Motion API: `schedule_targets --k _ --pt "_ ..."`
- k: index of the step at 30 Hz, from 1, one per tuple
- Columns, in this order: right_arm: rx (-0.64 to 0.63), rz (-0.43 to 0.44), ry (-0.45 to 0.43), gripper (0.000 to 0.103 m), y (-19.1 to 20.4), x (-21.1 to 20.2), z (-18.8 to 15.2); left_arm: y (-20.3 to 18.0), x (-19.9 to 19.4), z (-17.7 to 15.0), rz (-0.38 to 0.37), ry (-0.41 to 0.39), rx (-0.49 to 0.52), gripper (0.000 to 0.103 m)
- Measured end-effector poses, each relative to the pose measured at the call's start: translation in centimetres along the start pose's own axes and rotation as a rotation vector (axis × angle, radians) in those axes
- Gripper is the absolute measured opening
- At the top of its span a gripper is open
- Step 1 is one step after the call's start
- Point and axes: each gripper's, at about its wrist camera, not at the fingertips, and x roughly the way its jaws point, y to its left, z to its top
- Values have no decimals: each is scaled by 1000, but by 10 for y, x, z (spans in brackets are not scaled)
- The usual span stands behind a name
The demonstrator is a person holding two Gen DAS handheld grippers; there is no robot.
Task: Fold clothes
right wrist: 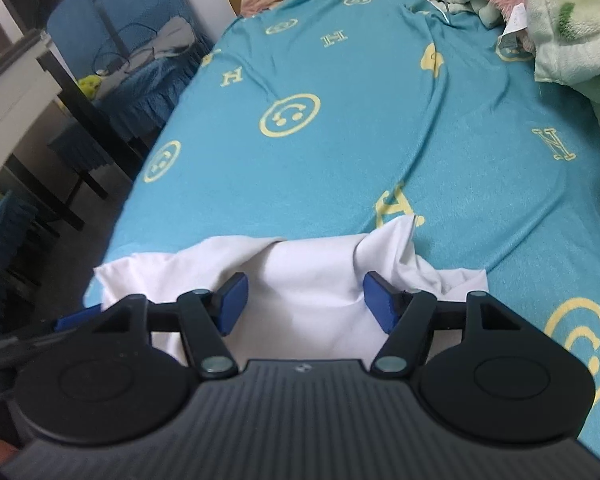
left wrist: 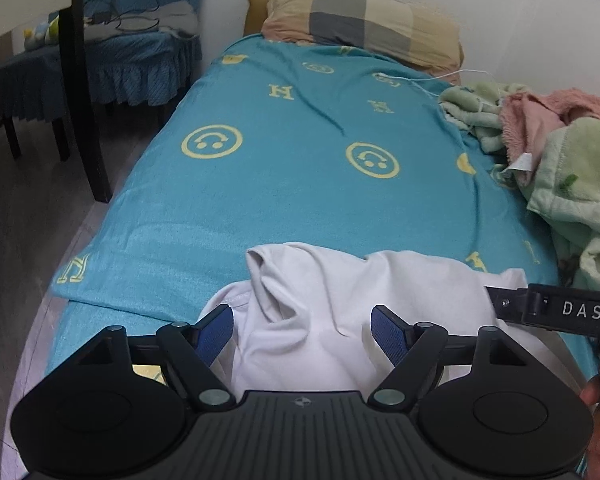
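Note:
A crumpled white garment [left wrist: 320, 312] lies bunched at the near end of the bed; it also shows in the right wrist view [right wrist: 308, 280]. My left gripper [left wrist: 302, 334] is open, its blue pads on either side of the cloth, just above it. My right gripper [right wrist: 306, 300] is open over the same garment, blue pads spread wide. Part of the right gripper [left wrist: 552, 308] shows at the right edge of the left wrist view. Neither holds cloth.
The bed has a teal sheet [left wrist: 284, 184] with yellow smileys. A checked pillow [left wrist: 364, 20] lies at the far end. A pile of green and pink fleece blankets [left wrist: 564, 152] sits on the right. Blue-covered chairs [left wrist: 132, 64] and a dark table leg [left wrist: 84, 92] stand left.

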Motion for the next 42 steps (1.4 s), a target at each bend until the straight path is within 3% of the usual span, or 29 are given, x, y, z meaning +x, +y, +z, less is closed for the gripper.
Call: schedule_targets --k 4,12,16,20,25,29,37,42 --pt "-24 -3 -40 66 5 -30 -11 -10 -31 -10 -19 -36 0 78" --pt "-44 -23 -66 66 11 -86 -47 -31 -87 -44 -22 -75 102 81" --pt "-74 -34 -64 66 17 -87 -57 -34 -79 -57 -8 -24 119 81" --pt "-95 -80 11 65 16 -62 -64 -28 -55 -63 25 48 109 82" --pt "-96 -102 42 66 15 -50 -68 -23 -55 -63 24 61 97 84" --pt "-90 -95 41 65 13 -51 -68 -13 -69 -62 -5 81 19 84" --pt "-90 -88 45 65 12 -54 -67 49 -96 -78 -191 160 -417 89" --pt "-93 -87 46 65 12 -56 -66 64 -80 -92 -225 239 -553 88"
